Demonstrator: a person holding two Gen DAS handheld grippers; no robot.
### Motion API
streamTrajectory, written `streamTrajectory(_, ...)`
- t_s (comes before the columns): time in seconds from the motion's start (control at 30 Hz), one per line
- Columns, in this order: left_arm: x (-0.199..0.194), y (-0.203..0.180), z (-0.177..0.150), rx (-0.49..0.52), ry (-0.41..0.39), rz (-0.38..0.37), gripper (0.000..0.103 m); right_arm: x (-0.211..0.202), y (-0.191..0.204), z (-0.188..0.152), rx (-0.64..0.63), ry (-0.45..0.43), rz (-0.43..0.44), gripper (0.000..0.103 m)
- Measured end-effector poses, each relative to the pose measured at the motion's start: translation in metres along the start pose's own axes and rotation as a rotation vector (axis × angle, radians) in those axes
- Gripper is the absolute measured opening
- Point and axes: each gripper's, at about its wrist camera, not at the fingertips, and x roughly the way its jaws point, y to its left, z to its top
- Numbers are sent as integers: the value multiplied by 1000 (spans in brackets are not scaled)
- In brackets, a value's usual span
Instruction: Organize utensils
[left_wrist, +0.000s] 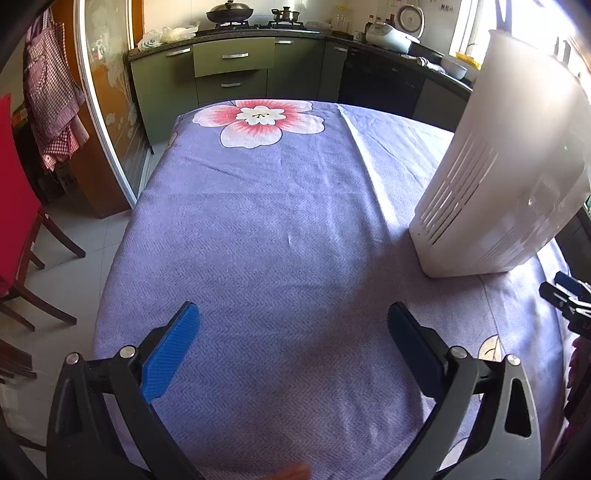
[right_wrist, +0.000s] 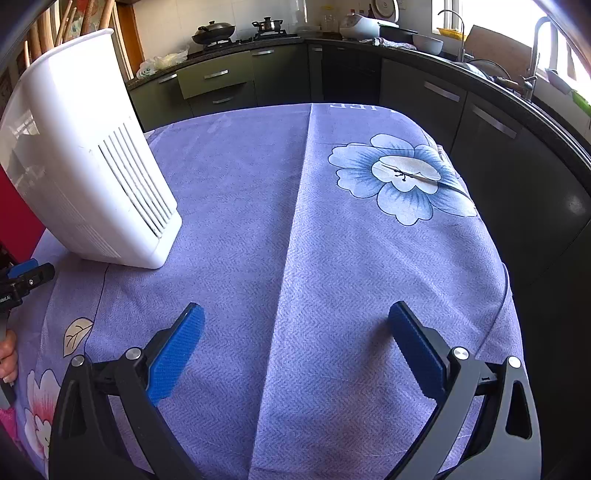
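A tall white slotted utensil holder (left_wrist: 506, 166) stands on the purple flowered tablecloth (left_wrist: 280, 229), to the right of my left gripper (left_wrist: 293, 314). It also shows in the right wrist view (right_wrist: 81, 162), to the left of my right gripper (right_wrist: 295, 314), with wooden utensil handles (right_wrist: 40, 33) sticking out of its top. Both grippers are open and empty, held low over the cloth near the table's front edge. No loose utensil shows on the cloth. The right gripper's tip (left_wrist: 565, 295) shows at the far right of the left wrist view, and the left gripper's tip (right_wrist: 26, 277) at the far left of the right wrist view.
A red chair (left_wrist: 18, 206) stands left of the table. Dark kitchen cabinets (right_wrist: 480, 122) and a counter with a stove, pans and a rice cooker run behind and to the right. A sliding glass door (left_wrist: 107, 92) is at the far left.
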Motion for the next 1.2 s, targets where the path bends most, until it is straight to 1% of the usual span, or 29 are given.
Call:
streamTrajectory(0.1,-2,5,1,-38,-8,-31,96,0,0,0,-1,0,-1,98)
streamTrajectory(0.3,-4,-2,-2,-11,-14,-28,96,-1,0,1,-7,3,-10,98)
streamTrajectory(0.43,-9,-6,-3,17,-36,7,96,-3,7,-3,-13,5,-18,98)
streamTrajectory(0.57,-9,-5,-3,14,-34,7,96,-5,9,-4,-13,5,-18,98)
streamTrajectory(0.73,-12,-8,-4,28,-51,36,96,-5,11,-4,-19,8,-25,99)
streamTrajectory(1.2,-9,-5,-3,26,-45,17,96,-3,15,-4,-25,12,-30,99)
